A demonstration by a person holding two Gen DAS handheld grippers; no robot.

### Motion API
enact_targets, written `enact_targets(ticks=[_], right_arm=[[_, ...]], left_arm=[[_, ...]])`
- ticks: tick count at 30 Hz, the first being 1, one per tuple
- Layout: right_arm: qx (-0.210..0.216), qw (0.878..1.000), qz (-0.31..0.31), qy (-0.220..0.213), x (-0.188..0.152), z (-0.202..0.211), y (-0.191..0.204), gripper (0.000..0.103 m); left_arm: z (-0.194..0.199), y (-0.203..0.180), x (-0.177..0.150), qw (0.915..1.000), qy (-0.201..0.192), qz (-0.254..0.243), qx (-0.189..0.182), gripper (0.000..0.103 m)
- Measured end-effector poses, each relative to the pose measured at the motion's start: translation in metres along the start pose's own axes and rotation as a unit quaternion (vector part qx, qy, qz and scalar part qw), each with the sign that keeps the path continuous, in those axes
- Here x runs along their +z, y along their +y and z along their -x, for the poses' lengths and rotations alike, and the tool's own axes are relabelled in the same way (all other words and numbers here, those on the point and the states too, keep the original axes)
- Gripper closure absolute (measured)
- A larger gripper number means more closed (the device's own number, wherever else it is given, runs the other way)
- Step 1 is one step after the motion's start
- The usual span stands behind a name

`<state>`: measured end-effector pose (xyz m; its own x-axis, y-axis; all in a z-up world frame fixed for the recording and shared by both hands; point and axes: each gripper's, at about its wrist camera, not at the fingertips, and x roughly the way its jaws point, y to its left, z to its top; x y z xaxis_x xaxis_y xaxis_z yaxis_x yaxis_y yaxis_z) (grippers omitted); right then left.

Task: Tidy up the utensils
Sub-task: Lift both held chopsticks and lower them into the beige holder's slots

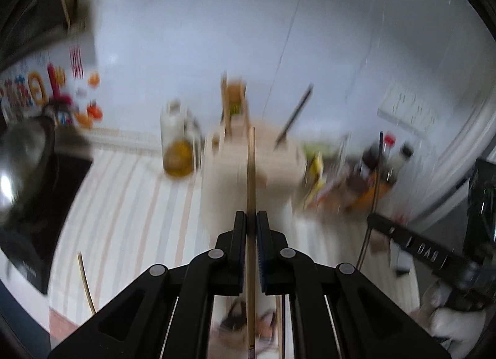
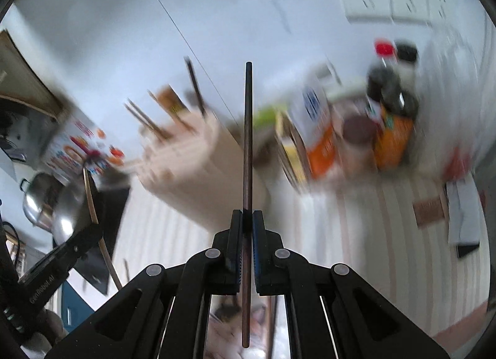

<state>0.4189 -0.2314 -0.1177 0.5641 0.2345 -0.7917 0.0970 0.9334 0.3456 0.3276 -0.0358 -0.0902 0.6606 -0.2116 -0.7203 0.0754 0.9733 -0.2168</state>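
Black left gripper and right gripper: silver pivot screws, blue pads (ribbed)

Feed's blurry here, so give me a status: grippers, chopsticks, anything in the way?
Left gripper shut on light chopstick. Right gripper shut on dark chopstick. Beige utensil holder ahead. Path looks clear.

2 grippers, each with 1 chopstick: 1 pale, 1 dark. 1 holder, 1 pot, 1 oil bottle.
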Motion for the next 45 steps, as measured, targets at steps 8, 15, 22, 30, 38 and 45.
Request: enact_targets(ticks=[8, 15, 22, 30, 38, 45], right_arm=[[0.016, 0.997, 0.017, -0.067, 0.074, 0.004, 0.038, 0.097], [0.027, 0.992, 0.012, -0.126, 0.124, -0.019, 0.059, 0.097], [0.013, 0.983, 0.029, -0.180, 0.144, -0.049, 0.076, 0.097], [0.002, 0.977, 0.030, -0.212, 0.142, -0.080, 0.075, 0.097], [-0.001, 0.970, 0.041, -0.240, 0.136, -0.093, 0.074, 0.097], [0.000, 0.972, 0.049, -0.229, 0.130, -0.112, 0.073, 0.097]], left_arm=[[0.009, -0.003, 0.094, 0.9951, -0.097, -0.007, 0.014, 0.099], [-0.008, -0.002, 0.151, 0.9902, -0.138, -0.015, 0.016, 0.099], [-0.039, 0.002, 0.176, 0.9864, -0.164, -0.017, 0.009, 0.099], [-0.077, 0.004, 0.175, 0.9854, -0.168, -0.028, 0.008, 0.099], [-0.104, 0.004, 0.168, 0.9854, -0.164, -0.044, 0.012, 0.099], [-0.122, 0.010, 0.164, 0.9887, -0.142, -0.047, 0.008, 0.099]])
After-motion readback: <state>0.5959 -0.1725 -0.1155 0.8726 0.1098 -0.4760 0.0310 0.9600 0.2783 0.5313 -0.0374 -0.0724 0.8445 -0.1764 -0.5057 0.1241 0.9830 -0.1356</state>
